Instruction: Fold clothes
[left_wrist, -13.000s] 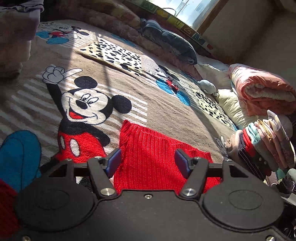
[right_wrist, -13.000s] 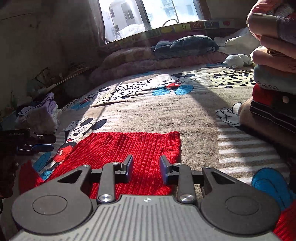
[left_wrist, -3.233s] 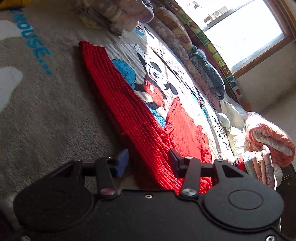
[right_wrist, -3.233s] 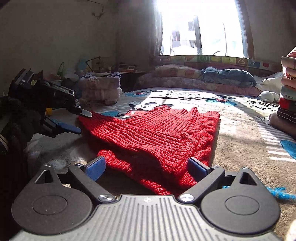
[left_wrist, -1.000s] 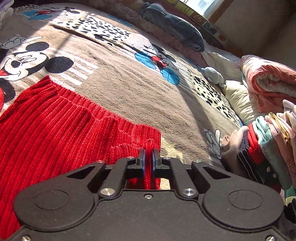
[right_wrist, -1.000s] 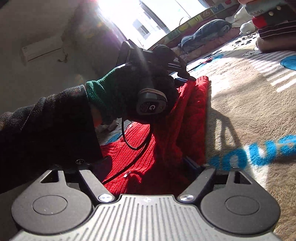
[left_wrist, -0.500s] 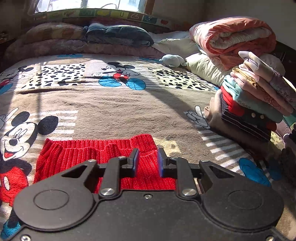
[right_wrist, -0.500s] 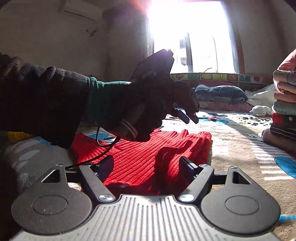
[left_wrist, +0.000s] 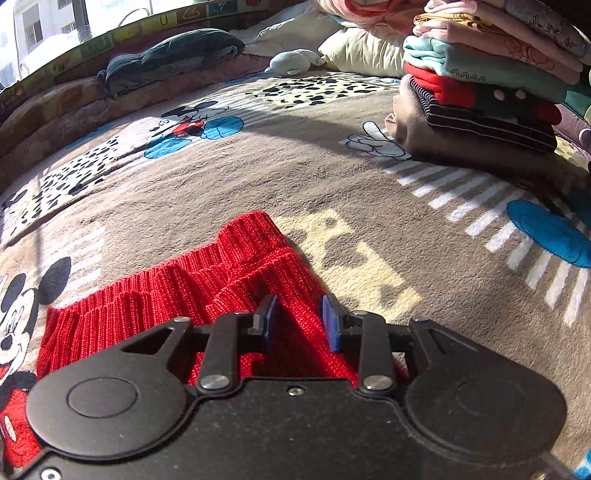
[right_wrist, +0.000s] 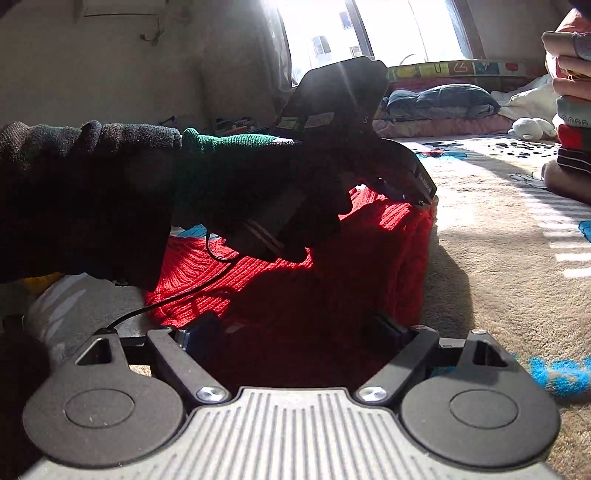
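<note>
A red knit sweater (left_wrist: 229, 273) lies folded on the cartoon-print blanket (left_wrist: 369, 192). My left gripper (left_wrist: 297, 321) is open, its blue pads standing either side of a raised fold at the sweater's right corner without pinching it. In the right wrist view the sweater (right_wrist: 376, 258) is a thick folded bundle, mostly in shadow. My right gripper (right_wrist: 293, 332) is wide open with the bundle's near edge between its fingers. A person's gloved hand (right_wrist: 258, 184) holds the left gripper (right_wrist: 417, 188) over the far top of the bundle.
A tall stack of folded clothes (left_wrist: 487, 85) stands at the right, also at the right edge of the right wrist view (right_wrist: 572, 122). A plush toy (left_wrist: 291, 61), pillows and a dark bundle (left_wrist: 173, 55) lie under the window. A cable (right_wrist: 177, 295) trails over the sweater.
The left gripper, shut on the sweater's corner a second ago, has opened and let it go. The right gripper has dropped low against the bundle's near edge.
</note>
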